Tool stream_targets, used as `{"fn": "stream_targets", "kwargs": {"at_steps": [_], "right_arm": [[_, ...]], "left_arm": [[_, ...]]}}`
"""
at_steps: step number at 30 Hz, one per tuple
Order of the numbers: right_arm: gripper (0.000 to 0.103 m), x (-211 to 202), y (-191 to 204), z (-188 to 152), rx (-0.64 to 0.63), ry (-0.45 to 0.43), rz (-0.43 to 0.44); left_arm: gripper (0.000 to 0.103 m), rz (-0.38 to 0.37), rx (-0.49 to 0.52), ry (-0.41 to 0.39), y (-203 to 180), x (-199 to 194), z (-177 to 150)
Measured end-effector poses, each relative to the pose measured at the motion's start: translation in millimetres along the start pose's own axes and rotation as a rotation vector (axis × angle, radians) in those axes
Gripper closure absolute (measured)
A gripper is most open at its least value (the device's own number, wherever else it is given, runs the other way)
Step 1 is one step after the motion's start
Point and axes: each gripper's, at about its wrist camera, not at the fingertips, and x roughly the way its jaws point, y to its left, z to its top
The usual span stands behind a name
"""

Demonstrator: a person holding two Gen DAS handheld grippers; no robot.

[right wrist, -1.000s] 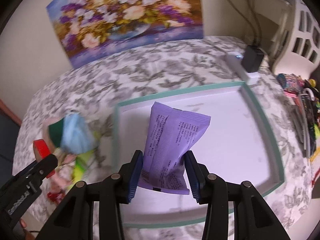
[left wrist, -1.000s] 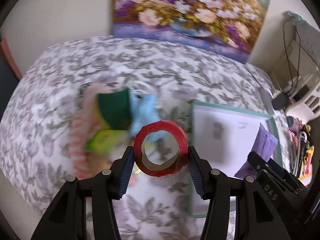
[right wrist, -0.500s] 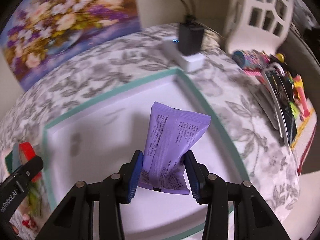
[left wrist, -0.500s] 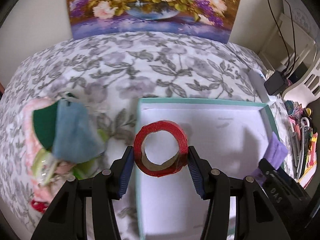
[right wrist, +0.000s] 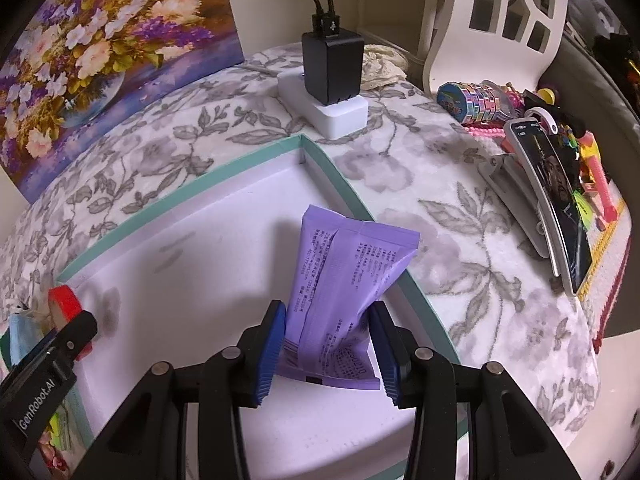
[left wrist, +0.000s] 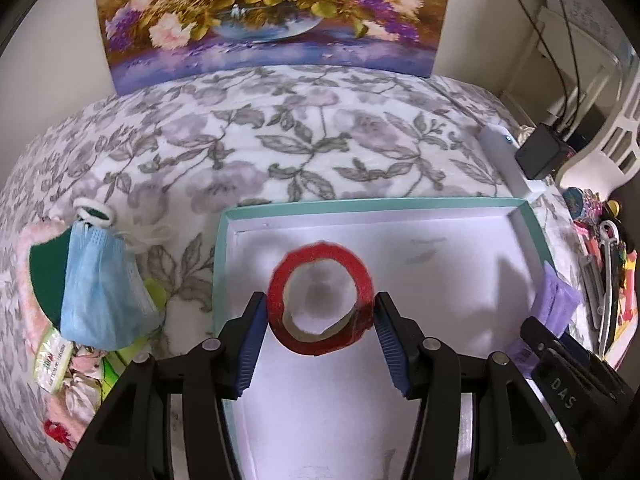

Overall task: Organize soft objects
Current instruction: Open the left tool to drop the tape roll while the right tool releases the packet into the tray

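The red tape roll [left wrist: 321, 298] sits between my left gripper [left wrist: 320, 336] pads, hole facing me, and those jaws are opening; whether the pads still press it I cannot tell. Straight below lies the white tray [left wrist: 400, 216]. My right gripper [right wrist: 328, 344] clamps the purple packet [right wrist: 348, 276], long axis running away from me, above the tray's right edge. The packet's bottom end hides its clearance.

The tray [left wrist: 536, 236] lies on the bedspread [left wrist: 280, 152], the face mask [left wrist: 100, 288] left of it.
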Motion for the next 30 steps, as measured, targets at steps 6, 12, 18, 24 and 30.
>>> {"fn": "stream_targets", "kwargs": {"at_steps": [6, 12, 18, 24, 30], "right_arm": [[0.055, -5, 8, -1, -0.045, -0.001, 0.029], [0.029, -10, 16, -3, -0.086, -0.007, 0.060], [0.000, -15, 21, -7, -0.116, -0.020, 0.069], [0.000, -23, 25, -15, -0.145, -0.046, 0.063], [0.000, -34, 30, -21, -0.149, -0.060, 0.093]], "left_arm": [[0.038, 0.005, -0.012, -0.005, 5, -11, 0], [0.020, 0.053, -0.058, -0.004, 24, -15, -2], [0.003, 0.118, -0.106, -0.022, 45, -21, -8], [0.002, 0.181, -0.118, -0.068, 57, -38, -14], [0.002, 0.224, -0.133, -0.054, 70, -47, -23]]}}
